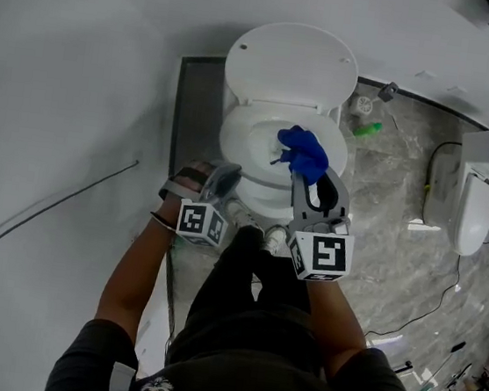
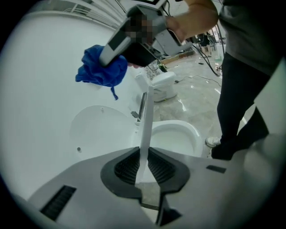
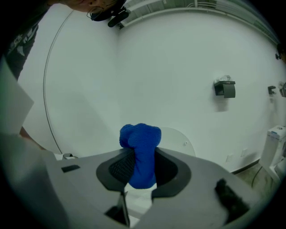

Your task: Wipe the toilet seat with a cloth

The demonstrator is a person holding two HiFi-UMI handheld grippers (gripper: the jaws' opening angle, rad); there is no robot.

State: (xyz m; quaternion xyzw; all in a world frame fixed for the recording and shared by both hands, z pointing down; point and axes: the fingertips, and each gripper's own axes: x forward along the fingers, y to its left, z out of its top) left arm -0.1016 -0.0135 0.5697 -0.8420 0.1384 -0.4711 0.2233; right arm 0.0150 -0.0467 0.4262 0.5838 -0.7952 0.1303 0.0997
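The white toilet [image 1: 271, 162] stands against the wall with its lid [image 1: 292, 63] raised. My left gripper [image 1: 225, 177] is at the bowl's front left. In the left gripper view a thin white toilet seat [image 2: 146, 129] stands edge-on between the pads, and the left gripper [image 2: 144, 167] is shut on it. The open bowl [image 2: 174, 138] lies beyond it. My right gripper [image 1: 304, 178] hangs over the bowl, shut on a bunched blue cloth [image 1: 303, 153]. That cloth [image 3: 140, 152] fills the gap between the right gripper's [image 3: 142, 167] pads, with its top bulging above them.
A second white toilet unit [image 1: 475, 192] stands at the right on the grey marble floor. A green bottle [image 1: 368, 128] lies beside the toilet's base. Cables [image 1: 425, 310] run across the floor. The person's legs and shoes [image 1: 248, 235] are right in front of the bowl. A holder [image 3: 225, 88] hangs on the wall.
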